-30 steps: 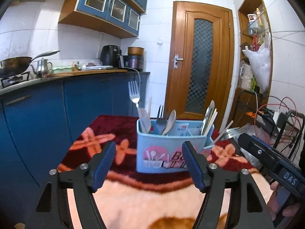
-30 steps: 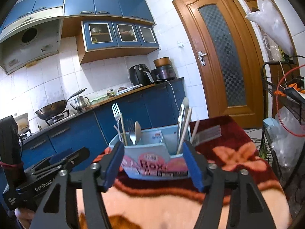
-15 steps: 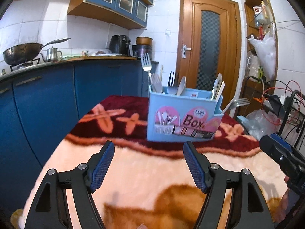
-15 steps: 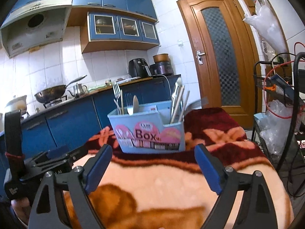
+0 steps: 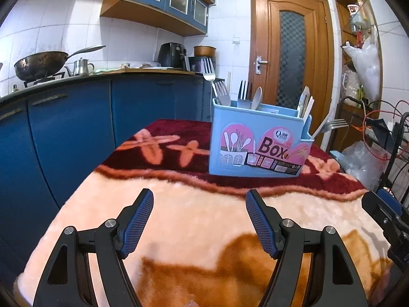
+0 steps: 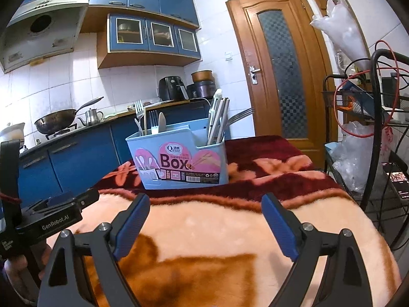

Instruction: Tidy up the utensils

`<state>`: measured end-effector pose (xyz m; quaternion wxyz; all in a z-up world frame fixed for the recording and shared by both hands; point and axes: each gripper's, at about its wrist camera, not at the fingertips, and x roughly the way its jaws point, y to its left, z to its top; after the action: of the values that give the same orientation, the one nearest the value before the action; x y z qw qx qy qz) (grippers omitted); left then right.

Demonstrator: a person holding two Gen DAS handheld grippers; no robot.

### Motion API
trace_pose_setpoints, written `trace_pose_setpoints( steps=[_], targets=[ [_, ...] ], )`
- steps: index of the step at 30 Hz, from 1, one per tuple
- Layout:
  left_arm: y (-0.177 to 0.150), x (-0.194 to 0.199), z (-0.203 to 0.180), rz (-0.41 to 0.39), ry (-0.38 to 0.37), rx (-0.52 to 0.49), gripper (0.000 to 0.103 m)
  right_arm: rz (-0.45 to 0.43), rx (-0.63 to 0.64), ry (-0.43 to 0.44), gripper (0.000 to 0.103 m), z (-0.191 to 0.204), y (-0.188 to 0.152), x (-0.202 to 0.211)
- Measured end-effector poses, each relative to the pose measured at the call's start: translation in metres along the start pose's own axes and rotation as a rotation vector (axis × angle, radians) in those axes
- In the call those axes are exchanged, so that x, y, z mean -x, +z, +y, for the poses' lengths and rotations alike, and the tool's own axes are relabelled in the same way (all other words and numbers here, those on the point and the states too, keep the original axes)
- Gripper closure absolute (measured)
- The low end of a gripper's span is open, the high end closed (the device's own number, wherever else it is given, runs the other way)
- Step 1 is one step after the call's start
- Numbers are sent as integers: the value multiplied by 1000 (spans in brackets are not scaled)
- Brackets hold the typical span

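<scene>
- Closest in, the left gripper (image 5: 199,220) hangs over the peach stretch of the plush blanket (image 5: 194,230), jaws spread wide with nothing between the blue pads.
- Beside it, the right gripper (image 6: 204,220) is just as empty, jaws apart even wider, only blanket showing between them.
- Both tools sit low over the near end of the table and point toward the far end; neither touches anything.
- Further on, where the blanket turns dark red, the light blue utensil box (image 5: 258,143) stands upright, well apart from both grippers.
- Inside it: forks (image 5: 219,89) and a spoon (image 5: 256,97) in the left compartment, pale chopsticks (image 5: 306,102) bunched at the right end, and one fork (image 5: 329,125) leaning out over the right corner.
- No loose cutlery shows on the blanket, so by my reading the sorting is finished or nearly so, and this is a pause clear of the box.
- If anything is left, it is that slanting fork: next move would call for a reach forward to the right end and a pinch on its handle to stand it straight.
- Beyond, blue kitchen cabinets (image 5: 64,128) and a wooden door (image 5: 291,58) close the scene.
</scene>
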<state>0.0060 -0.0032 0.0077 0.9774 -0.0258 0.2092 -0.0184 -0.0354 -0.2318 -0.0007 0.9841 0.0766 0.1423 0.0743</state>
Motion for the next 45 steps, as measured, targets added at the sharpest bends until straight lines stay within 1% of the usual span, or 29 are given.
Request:
trace_pose_setpoints(
  steps=[8,45],
  targets=[
    [-2,0,-1,4,7,-4,27,-17,9,2,12,1,-2,3],
    [-3,-1,-2,7,19,-10,27,-17,12,4,12,4,-2,3]
  ],
)
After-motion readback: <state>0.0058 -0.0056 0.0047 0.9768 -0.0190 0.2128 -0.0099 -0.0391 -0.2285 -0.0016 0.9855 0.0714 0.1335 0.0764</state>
